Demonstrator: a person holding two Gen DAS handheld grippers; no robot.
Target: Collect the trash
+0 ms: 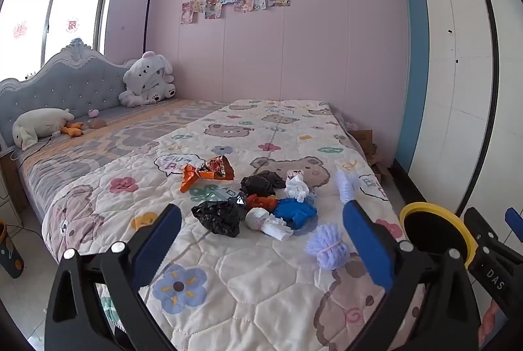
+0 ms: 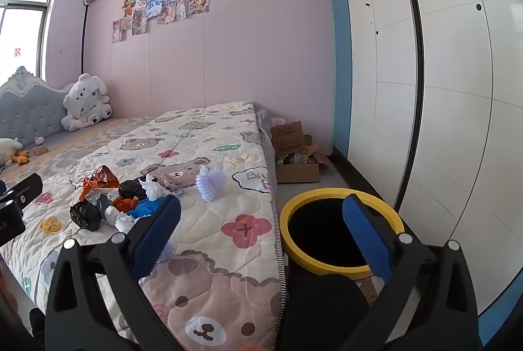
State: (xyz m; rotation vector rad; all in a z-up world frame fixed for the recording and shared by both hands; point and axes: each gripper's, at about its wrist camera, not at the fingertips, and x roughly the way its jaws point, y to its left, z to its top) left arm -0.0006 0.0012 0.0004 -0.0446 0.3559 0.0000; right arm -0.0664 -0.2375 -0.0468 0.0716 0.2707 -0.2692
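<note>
Both the left gripper (image 1: 261, 240) and the right gripper (image 2: 261, 236) hover with jaws spread wide, holding nothing. The trash, a heap of crumpled black plastic bags, tissues and wrappers (image 1: 258, 204), lies on the bear-print quilted bed (image 1: 228, 285), well apart from the yellow-rimmed black bin (image 2: 340, 230) on the floor. Slick, springy plastic may slip out over the gap.
</note>
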